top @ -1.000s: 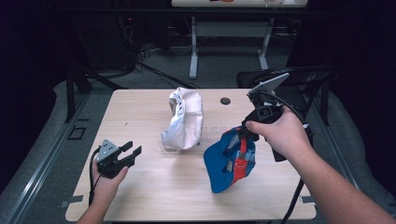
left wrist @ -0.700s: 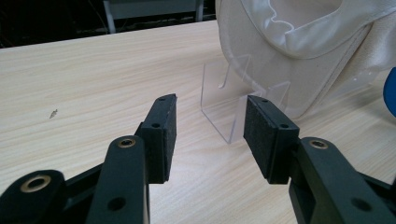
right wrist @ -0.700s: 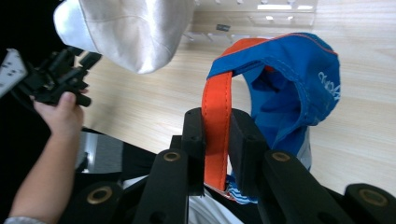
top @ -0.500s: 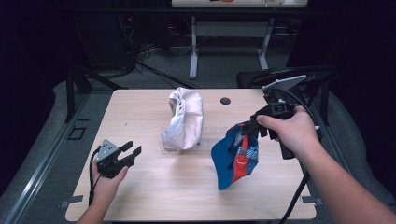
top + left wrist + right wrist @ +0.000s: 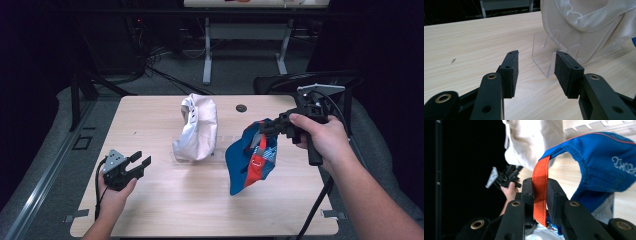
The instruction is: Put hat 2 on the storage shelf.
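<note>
A blue cap with an orange strap hangs above the right half of the table, tilted. My right gripper is shut on that strap, its pads pressing on the orange band. A white cap rests on a clear plastic stand at the table's middle. My left gripper lies low near the front left of the table, open with nothing between its pads; it points toward the stand and white cap.
The light wooden table has a small dark round hole near its far edge. A black chair back stands behind the right side. Table legs and cables sit on the floor beyond.
My right hand has carried the blue cap to the right and slightly toward the near side; the cap now hangs more upright. The left gripper has stayed put.
</note>
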`<action>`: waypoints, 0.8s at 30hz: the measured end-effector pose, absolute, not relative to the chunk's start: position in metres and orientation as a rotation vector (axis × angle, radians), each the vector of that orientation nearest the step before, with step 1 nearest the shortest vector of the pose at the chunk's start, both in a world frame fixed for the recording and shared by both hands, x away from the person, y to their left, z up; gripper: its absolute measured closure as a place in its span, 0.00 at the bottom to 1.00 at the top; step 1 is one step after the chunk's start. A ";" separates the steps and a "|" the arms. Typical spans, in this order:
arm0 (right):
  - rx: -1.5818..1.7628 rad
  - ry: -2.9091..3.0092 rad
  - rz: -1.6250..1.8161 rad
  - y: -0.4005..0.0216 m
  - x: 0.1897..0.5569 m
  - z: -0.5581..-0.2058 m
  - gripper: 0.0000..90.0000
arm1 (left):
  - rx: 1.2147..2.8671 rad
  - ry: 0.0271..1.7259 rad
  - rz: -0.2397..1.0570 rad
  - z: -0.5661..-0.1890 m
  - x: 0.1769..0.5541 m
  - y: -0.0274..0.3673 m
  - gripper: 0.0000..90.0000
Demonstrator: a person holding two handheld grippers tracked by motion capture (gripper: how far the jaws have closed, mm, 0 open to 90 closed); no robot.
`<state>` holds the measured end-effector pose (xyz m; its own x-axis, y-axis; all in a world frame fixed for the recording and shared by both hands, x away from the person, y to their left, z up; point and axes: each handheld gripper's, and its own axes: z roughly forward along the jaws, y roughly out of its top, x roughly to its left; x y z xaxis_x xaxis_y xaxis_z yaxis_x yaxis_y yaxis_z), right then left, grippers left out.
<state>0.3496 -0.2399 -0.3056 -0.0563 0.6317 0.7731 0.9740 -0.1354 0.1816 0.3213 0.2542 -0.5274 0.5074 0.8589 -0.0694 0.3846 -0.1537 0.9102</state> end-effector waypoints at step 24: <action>-1.801 -1.575 -1.280 -0.251 0.379 -0.282 0.86 | 1.742 1.065 0.593 -0.529 0.323 0.256 0.59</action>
